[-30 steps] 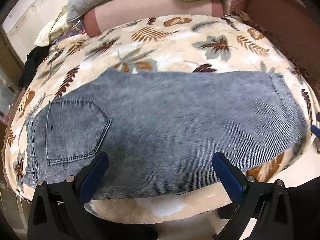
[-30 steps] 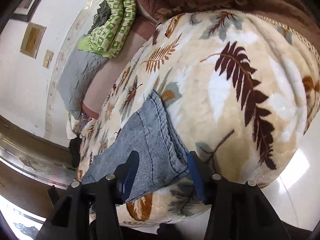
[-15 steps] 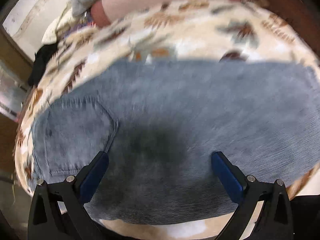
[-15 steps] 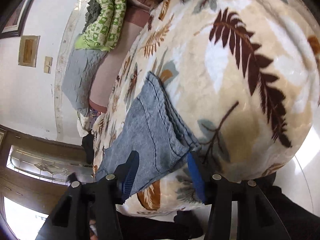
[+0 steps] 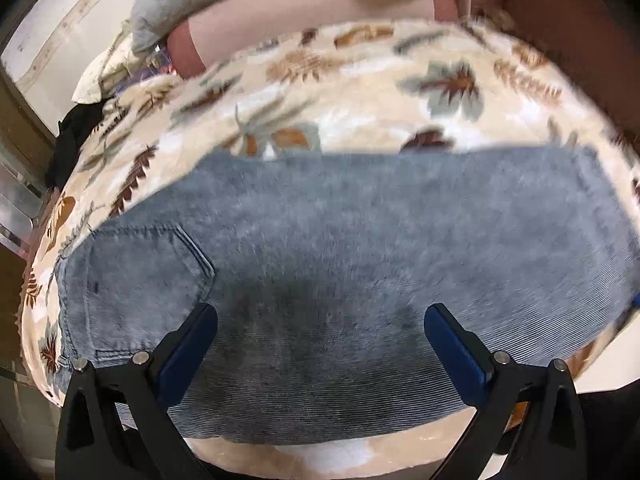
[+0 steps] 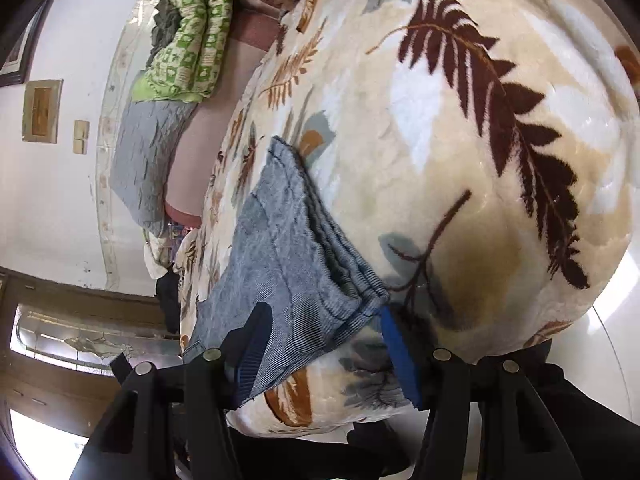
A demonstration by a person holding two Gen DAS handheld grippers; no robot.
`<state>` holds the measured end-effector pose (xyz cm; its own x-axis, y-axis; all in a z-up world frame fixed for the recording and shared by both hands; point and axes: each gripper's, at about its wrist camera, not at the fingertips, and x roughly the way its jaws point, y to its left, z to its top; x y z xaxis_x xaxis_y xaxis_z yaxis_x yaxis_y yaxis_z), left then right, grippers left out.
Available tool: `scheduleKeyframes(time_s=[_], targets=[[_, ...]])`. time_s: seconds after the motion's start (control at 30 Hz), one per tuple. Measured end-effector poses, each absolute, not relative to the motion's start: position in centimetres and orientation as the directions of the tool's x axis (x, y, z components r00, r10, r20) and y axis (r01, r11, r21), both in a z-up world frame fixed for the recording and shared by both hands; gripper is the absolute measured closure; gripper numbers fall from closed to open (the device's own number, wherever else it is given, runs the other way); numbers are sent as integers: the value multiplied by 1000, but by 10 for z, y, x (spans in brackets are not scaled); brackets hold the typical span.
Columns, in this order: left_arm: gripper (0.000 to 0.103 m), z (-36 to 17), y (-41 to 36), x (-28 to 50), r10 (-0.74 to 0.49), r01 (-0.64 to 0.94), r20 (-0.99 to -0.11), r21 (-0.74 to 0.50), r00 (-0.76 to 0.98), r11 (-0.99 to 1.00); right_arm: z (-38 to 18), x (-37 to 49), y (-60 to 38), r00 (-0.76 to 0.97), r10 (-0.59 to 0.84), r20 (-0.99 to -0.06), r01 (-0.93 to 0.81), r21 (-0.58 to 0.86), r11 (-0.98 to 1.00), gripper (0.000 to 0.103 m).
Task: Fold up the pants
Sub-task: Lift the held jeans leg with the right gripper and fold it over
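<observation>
Grey-blue pants [image 5: 360, 264] are lying folded lengthwise on the leaf-print blanket [image 5: 360, 92], no readable label or writing. Left gripper [image 5: 320, 336] is hovering over them, jaws spread wide. Right gripper [image 6: 324, 340], jaws just opening further, is straddling the hem [image 6: 352, 292], not pinching.

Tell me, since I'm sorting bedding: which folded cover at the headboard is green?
The checked quilt lying on top, printed green and white. The wrinkled cover under it is plain grey.

Bed [image 5: 520, 92], leaf-print blanket [image 6: 480, 160], folded jeans [image 5: 360, 280]
</observation>
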<state>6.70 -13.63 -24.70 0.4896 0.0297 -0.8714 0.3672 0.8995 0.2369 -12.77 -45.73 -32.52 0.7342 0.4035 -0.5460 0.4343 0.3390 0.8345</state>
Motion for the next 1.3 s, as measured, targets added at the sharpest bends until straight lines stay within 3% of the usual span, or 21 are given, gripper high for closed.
scheduleKeyframes(time_s=[0.07, 0.17, 0.33, 0.43, 0.53, 0.57, 0.63, 0.67, 0.83, 1.07, 1.13, 1.17, 1.3], targets=[[0, -268, -133, 75, 75, 362, -902, 245, 425, 899, -326, -126, -457, 734, 401, -548, 436, 833, 340, 43], [0, -262, -127, 77, 44, 339, -915, 193, 401, 921, -327, -124, -457, 740, 385, -551, 439, 830, 345, 43], [0, -245, -137, 72, 11, 378, -883, 212, 469, 901, -326, -120, -458, 753, 365, -547, 441, 832, 338, 42], [0, -268, -144, 73, 73, 403, -906, 257, 418, 878, -325, -117, -455, 755, 348, -557, 440, 822, 361, 42], [0, -265, -139, 71, 44, 383, -911, 215, 410, 898, -324, -116, -454, 759, 334, -558, 441, 819, 367, 43], [0, -264, -139, 72, 35, 388, -918, 201, 394, 900, -323, -116, -453, 760, 325, -562, 444, 815, 372, 48], [0, -260, -138, 72, 34, 384, -913, 205, 407, 900, -322, -117, -454, 765, 303, -568, 453, 809, 374, 68], [0, -258, -137, 72, 36, 377, -907, 210, 420, 902, -323, -117, -455, 769, 306, -561, 452, 816, 360, 69], [0, -260, -129, 73, 39, 361, -910, 203, 412, 910, -323, -116, -457, 782, 314, -538, 435, 832, 344, 68], [0, -266, -133, 68, 34, 364, -908, 202, 418, 909, -325, -112, -455, 784, 324, -529, 435, 841, 321, 50], [0, -265, -132, 70, 24, 370, -913, 190, 408, 910, -318, -113, -451, 785, 282, -551, 435, 815, 382, 55], [0, -265, -131, 71, 26, 371, -912, 193, 410, 909, -313, -112, -448, 786, 259, -561, 433, 799, 418, 69], [0, -258, -122, 75, 16, 340, -908, 174, 420, 924, -295, -115, -444, 812, 226, -538, 392, 790, 472, 73]])
